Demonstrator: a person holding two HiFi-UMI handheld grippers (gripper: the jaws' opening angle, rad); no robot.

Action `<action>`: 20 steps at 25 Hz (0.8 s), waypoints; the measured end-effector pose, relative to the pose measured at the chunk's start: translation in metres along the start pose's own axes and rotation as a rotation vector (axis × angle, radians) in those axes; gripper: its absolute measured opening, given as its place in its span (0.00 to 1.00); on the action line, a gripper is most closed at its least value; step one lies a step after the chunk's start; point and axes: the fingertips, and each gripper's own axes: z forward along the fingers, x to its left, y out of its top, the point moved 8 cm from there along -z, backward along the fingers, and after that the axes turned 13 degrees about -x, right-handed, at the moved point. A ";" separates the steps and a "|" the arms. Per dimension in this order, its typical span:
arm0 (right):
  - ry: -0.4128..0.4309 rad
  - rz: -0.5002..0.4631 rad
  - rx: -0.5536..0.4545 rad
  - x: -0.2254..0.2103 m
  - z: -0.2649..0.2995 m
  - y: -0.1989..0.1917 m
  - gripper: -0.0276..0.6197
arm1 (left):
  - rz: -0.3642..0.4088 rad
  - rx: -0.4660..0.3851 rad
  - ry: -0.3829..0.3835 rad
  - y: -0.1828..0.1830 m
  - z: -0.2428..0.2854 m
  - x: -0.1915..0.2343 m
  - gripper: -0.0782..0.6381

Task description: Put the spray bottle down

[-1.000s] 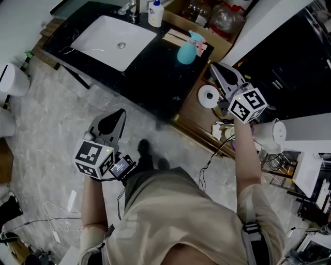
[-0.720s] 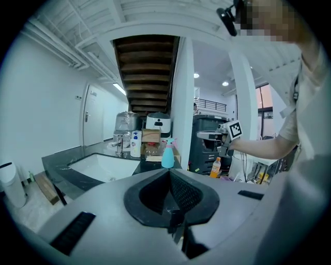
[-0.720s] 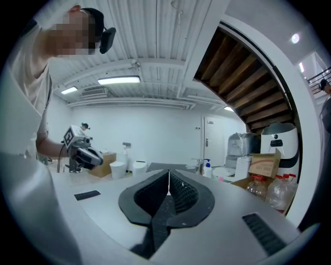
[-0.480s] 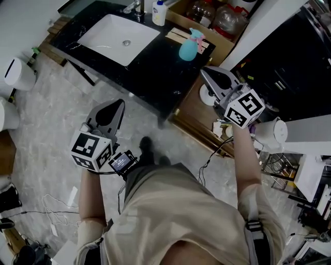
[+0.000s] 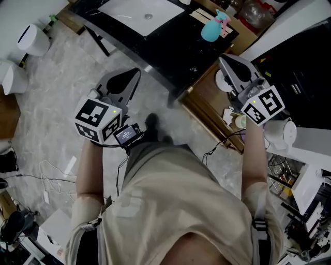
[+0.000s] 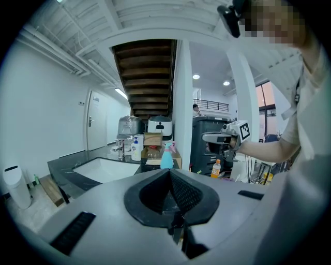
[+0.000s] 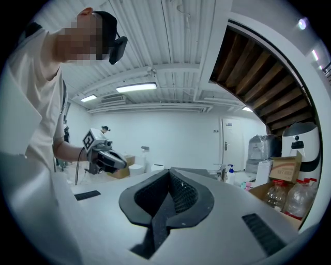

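The turquoise spray bottle (image 5: 212, 30) with a pink trigger stands upright on the black counter (image 5: 176, 49), free of both grippers; the left gripper view has the spray bottle (image 6: 166, 158) far ahead. My right gripper (image 5: 224, 60) hangs in the air below and right of it, jaws shut and empty, and points level past the counter in the right gripper view (image 7: 168, 172). My left gripper (image 5: 134, 74) is over the floor in front of the counter, shut with nothing in it (image 6: 169, 172).
A white sink (image 5: 139, 8) is set in the counter. A wooden cabinet (image 5: 207, 111) with a white roll (image 5: 223, 81) stands right of it. White fixtures (image 5: 32, 39) and cables (image 5: 49, 178) are on the marble floor at left. An orange bottle (image 6: 215, 168) stands beyond.
The head view has swung down toward my body. The right gripper has slid sideways away from the bottle. The left gripper has risen a little. The bottle has stayed on the counter.
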 end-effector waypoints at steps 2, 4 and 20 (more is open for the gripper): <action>0.008 0.009 -0.003 0.002 -0.004 0.000 0.08 | -0.001 -0.001 0.010 0.000 -0.003 -0.003 0.12; 0.016 0.022 -0.007 0.003 -0.006 -0.001 0.08 | -0.001 0.000 0.025 0.000 -0.008 -0.006 0.12; 0.188 0.020 -0.034 0.046 -0.016 0.002 0.08 | 0.044 0.033 0.144 -0.003 -0.038 -0.041 0.12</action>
